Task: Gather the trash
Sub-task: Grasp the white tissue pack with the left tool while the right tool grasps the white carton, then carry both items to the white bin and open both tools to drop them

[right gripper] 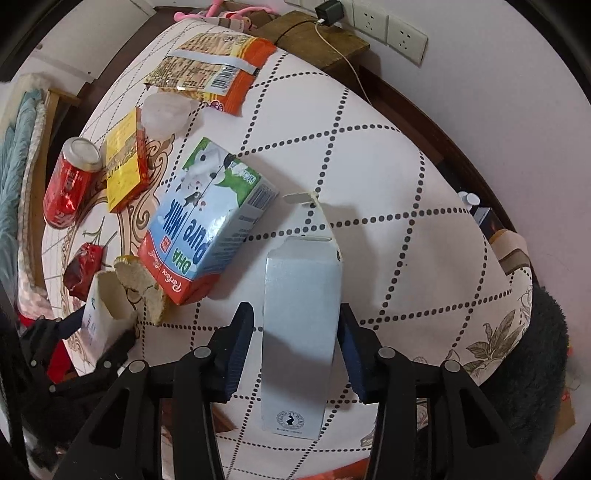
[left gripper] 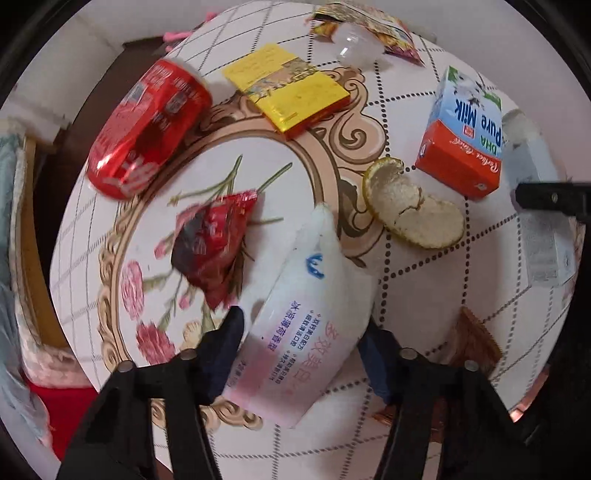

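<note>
My left gripper [left gripper: 303, 325] points down at the table, its pads against both sides of a white toothpaste pack [left gripper: 314, 306] with pink and blue print. In the right wrist view that pack [right gripper: 99, 306] stands at the lower left in the left gripper. My right gripper [right gripper: 295, 310] is shut on a plain grey carton [right gripper: 299, 332] whose top flap is open. Other trash on the table: a dented red can [left gripper: 147, 125], a red wrapper [left gripper: 214, 243], an orange peel [left gripper: 410, 206], a milk carton [right gripper: 207, 221] and a yellow box [left gripper: 288, 88].
A patterned cloth [right gripper: 388, 184] covers the round table. At its far side lie an orange snack bag [right gripper: 214, 66] and a clear plastic cup [right gripper: 162, 114]. Wall sockets with a plugged charger [right gripper: 328, 11] are behind. A dark fuzzy seat [right gripper: 532, 369] stands at the right edge.
</note>
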Available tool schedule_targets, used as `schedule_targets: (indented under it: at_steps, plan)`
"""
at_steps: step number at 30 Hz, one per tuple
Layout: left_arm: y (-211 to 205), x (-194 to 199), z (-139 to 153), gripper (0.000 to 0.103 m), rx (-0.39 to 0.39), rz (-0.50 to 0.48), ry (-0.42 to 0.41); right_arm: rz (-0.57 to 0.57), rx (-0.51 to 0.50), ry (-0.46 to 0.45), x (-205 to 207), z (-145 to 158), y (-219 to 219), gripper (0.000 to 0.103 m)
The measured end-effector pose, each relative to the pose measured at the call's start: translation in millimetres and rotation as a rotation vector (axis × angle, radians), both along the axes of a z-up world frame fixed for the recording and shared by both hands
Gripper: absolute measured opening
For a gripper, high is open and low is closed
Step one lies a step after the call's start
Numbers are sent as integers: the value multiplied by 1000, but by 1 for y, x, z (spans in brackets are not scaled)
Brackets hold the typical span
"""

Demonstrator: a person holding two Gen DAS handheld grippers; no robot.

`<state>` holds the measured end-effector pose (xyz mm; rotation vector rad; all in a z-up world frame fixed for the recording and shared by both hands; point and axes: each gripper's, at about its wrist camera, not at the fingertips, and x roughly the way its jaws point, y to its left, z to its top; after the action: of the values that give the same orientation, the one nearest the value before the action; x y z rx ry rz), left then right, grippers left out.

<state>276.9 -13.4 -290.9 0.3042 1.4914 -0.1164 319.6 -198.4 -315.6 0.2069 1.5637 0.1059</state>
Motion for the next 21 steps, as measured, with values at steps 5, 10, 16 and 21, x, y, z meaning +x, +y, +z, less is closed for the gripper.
schedule_targets:
  at_steps: [5, 10, 16, 21]
  plan:
    - [20, -21, 4, 50, -34, 194, 27, 86, -12, -10, -19, 2, 10, 37]
    - [21, -37, 7, 47, -12, 240, -22, 153, -69, -33, -27, 5, 21, 39]
    - [26, -82, 40, 47, -4, 359, -128, 139, -22, -73, -40, 20, 12, 35]
    - [38, -134, 100, 47, -4, 498, -280, 183, 42, -149, -66, 56, 12, 35]
